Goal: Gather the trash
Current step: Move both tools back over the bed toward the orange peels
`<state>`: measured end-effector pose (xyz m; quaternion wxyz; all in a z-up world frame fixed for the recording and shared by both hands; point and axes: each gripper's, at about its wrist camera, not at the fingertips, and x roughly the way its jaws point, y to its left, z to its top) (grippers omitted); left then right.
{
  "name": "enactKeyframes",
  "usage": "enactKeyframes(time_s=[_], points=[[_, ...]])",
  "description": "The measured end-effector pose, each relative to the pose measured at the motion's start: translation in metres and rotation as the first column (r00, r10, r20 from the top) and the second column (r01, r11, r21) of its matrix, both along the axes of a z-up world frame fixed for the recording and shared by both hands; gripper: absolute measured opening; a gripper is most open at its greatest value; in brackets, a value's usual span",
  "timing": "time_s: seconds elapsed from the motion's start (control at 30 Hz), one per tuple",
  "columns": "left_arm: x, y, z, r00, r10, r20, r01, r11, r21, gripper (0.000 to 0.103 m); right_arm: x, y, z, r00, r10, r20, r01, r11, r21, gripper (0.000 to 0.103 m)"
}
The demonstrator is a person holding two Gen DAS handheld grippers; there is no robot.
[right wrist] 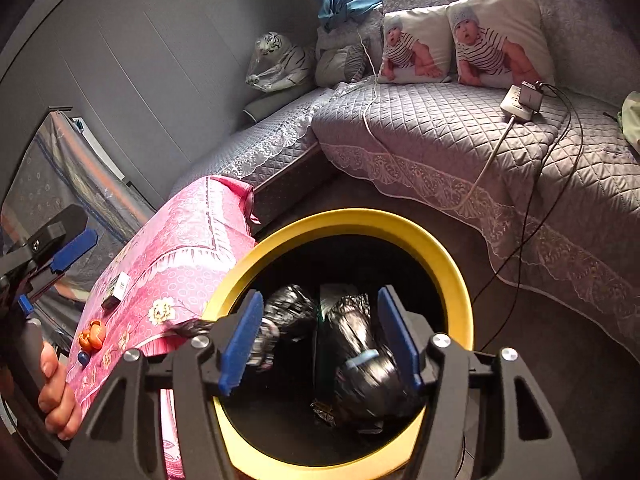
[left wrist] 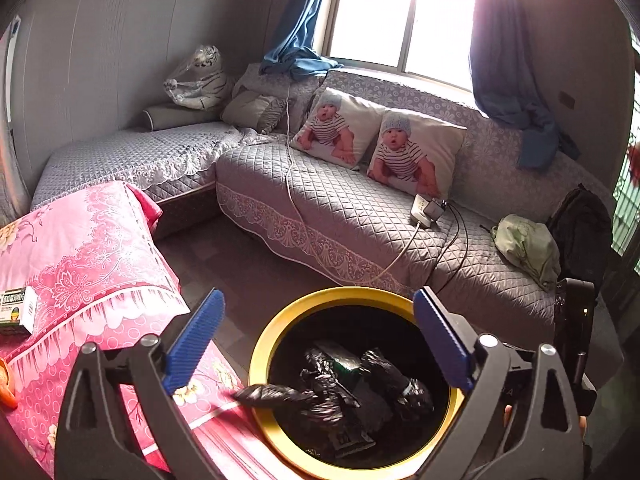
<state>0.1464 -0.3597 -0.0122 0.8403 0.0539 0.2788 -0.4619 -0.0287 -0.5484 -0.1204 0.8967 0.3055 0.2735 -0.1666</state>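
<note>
In the left wrist view the left gripper [left wrist: 316, 320] stands wide apart, empty, above the round yellow-rimmed bin [left wrist: 264, 344] at six o'clock, where the crumpled black plastic trash bag [left wrist: 340, 392] lies inside, a tail draped over the rim at eight o'clock.

The right wrist view shows the right gripper [right wrist: 320, 332] half open, holding nothing, above the bag. The bag looks light, soft and slippery, best pinched at a gathered twist. Only this view shows the person's hand [right wrist: 56, 396] and the orange peel [right wrist: 92, 336] on the pink floral tablecloth [right wrist: 180, 240].
</note>
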Motion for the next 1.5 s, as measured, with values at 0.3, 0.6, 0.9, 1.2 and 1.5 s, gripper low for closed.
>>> enactKeyframes(time_s=[0.3, 0.6, 0.9, 1.2, 1.5], points=[[0.011, 0.060, 0.019, 0.939, 0.333, 0.082, -0.317, 0.934, -0.163, 0.095, -0.001, 0.007, 0.015, 0.998, 0.023, 0.050, -0.023, 1.000, -0.001, 0.063], [0.019, 0.139, 0.073, 0.676, 0.708, 0.203, -0.606, 0.691, -0.394, 0.095, 0.027, 0.048, 0.035, 0.982, 0.171, 0.074, -0.168, 0.985, -0.048, 0.067], [0.039, 0.243, 0.091, 0.546, 0.819, 0.179, -0.699, 0.562, -0.442, 0.095, 0.070, 0.119, 0.063, 0.920, 0.382, 0.091, -0.364, 0.917, -0.165, 0.072], [0.048, 0.390, 0.064, 0.383, 0.890, 0.249, -0.830, 0.450, -0.330, 0.095, 0.119, 0.228, 0.087, 0.773, 0.634, -0.019, -0.593, 0.711, -0.379, 0.076], [0.022, 0.486, 0.019, 0.344, 0.912, 0.222, -0.903, 0.386, -0.187, 0.095, 0.185, 0.351, 0.084, 0.539, 0.832, -0.133, -0.797, 0.452, -0.401, 0.076]])
